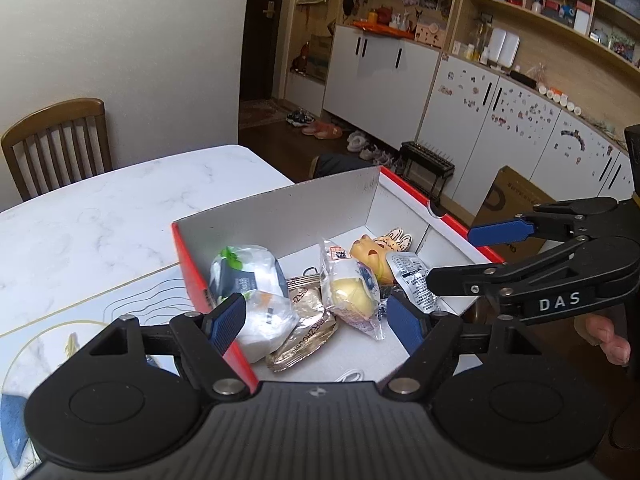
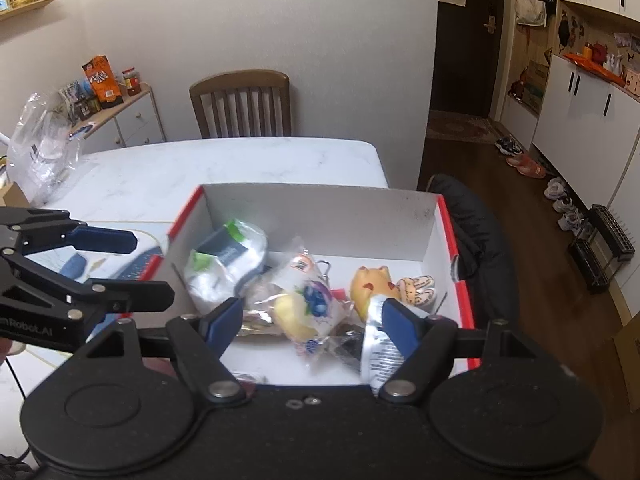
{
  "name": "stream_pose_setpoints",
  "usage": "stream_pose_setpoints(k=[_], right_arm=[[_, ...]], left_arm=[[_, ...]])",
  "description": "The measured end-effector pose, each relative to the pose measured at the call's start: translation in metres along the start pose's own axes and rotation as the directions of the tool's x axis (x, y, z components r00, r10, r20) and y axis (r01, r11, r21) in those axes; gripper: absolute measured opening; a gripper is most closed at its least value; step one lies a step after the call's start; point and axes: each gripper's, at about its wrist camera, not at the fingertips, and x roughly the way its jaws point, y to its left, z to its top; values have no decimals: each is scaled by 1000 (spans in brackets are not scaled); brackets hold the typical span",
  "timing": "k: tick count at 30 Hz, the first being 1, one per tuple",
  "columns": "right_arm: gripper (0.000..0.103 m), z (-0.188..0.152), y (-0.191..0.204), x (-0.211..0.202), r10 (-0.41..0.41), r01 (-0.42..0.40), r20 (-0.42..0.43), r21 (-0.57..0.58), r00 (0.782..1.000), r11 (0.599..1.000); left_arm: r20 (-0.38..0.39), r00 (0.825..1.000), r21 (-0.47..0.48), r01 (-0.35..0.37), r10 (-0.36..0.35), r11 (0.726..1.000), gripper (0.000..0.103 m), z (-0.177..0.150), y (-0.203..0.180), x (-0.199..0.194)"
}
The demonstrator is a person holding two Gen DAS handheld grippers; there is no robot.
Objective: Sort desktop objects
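Note:
A red-rimmed white cardboard box (image 1: pixel 280 208) (image 2: pixel 320 204) sits on the marble table and holds several things: white wet-wipe packs (image 1: pixel 244 272) (image 2: pixel 228 260), a yellow pastry in a clear wrapper (image 1: pixel 352 292) (image 2: pixel 304 308), gold foil sachets (image 1: pixel 308 320), a yellow toy figure (image 1: pixel 370 254) (image 2: pixel 368 280) and a silver sachet (image 1: pixel 414 276) (image 2: pixel 376 344). My left gripper (image 1: pixel 320 324) is open above the box's near left side, empty; it also shows in the right wrist view (image 2: pixel 152 268). My right gripper (image 2: pixel 316 324) is open above the box, empty; it also shows in the left wrist view (image 1: pixel 448 256).
A wooden chair (image 2: pixel 244 104) stands at the table's far side. A patterned mat (image 1: pixel 80 320) lies on the table left of the box. A clear plastic bag (image 2: pixel 40 152) sits at the table's left. A dark chair back (image 2: pixel 480 232) is right of the box.

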Motion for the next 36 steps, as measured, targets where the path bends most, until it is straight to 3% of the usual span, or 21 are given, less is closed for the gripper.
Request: stream_pose_setpoints(k=[10,12,18,21,29,36], right_arm=[[80,-6,29,-25,-18,18,40,8,999,1000],[83,-9,34,-28,-16,15,52,12,999,1000],[91,-18,52,-41,-24,23,93,17,995,1000],[93,-22,59,-45,-39,36,104,31,994,999],[103,-39,78,-55,-72,63,128,74,989,995],[103,-51,94,-60,-94,81,128,104,987,991]], left_arm=[[60,998,14,19,-19,1000,77,-11,12,-36],[63,998,23,24,-26,999,84,-13,13,-41],[56,997,44,42,-45,998,87,-23,16,-52],[58,997,53,46,-49,998,101,-27,17,-58],[65,996,71,63,-68,995,102,-36,26,-74],[57,995,82,80,-85,993,102,-49,33,-89]])
